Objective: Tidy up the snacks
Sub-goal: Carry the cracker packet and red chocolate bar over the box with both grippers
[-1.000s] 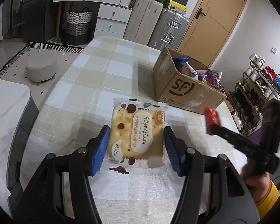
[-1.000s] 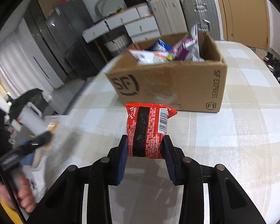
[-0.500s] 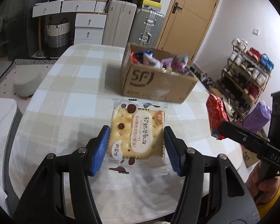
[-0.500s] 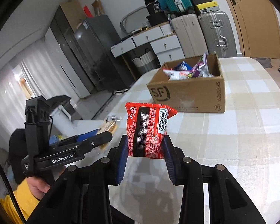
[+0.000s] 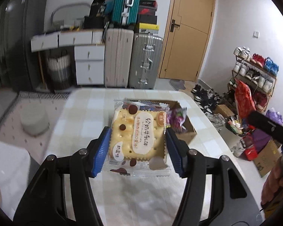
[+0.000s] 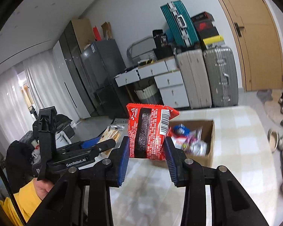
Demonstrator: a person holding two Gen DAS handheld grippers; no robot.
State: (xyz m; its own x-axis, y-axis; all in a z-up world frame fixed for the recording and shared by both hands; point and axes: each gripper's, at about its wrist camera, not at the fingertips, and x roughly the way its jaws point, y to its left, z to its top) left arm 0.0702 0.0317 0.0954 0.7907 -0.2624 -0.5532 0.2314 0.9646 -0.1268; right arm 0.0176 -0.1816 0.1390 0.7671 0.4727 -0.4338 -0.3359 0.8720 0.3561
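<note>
Both grippers are clamped on snacks, lifted above the checked table [image 5: 81, 116]: the left gripper [image 5: 137, 146] pinches a clear-wrapped biscuit pack [image 5: 138, 137], a pale square cracker with brown dots and a white label, while the right gripper [image 6: 146, 151] squeezes a red snack bag [image 6: 148, 131] showing a black stripe and a barcode. Beyond both snacks sits the open cardboard box [image 6: 210, 139], filled with colourful packets; the biscuit pack hides most of it in the left view. Suitcases [image 5: 132, 58] stand behind the box.
</note>
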